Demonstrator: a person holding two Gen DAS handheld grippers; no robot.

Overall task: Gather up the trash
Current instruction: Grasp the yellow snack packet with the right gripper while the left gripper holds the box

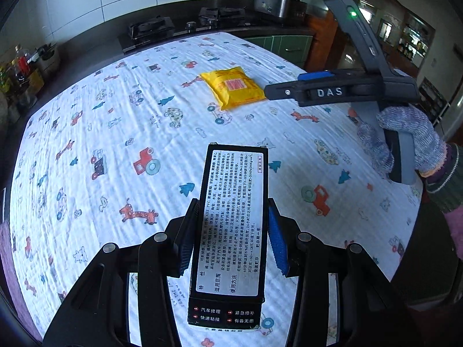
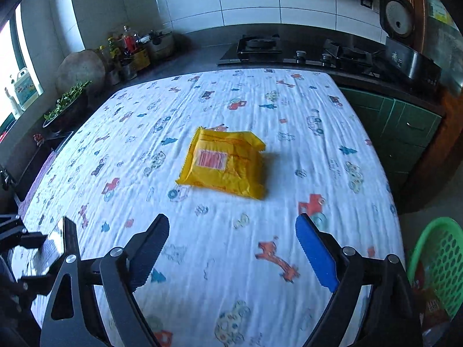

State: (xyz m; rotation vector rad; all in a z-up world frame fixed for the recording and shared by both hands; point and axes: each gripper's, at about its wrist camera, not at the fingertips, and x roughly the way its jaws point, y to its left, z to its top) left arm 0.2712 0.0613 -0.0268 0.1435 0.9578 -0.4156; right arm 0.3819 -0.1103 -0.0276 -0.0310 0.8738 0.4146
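Pinching a black box (image 1: 231,231), left tongs (image 1: 231,237) could drop it; right tongs (image 2: 231,248), spread, may overshoot the yellow packet (image 2: 224,164) mid-frame.

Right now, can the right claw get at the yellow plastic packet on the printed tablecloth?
Probably yes. The right claw is open and empty, and the yellow plastic packet lies flat ahead of it with only bare printed tablecloth between.

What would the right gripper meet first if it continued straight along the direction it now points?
Most likely the yellow packet, which lies on the patterned cloth ahead, roughly centred between the open right gripper jaws. Nothing stands between them, though depth is hard to judge.
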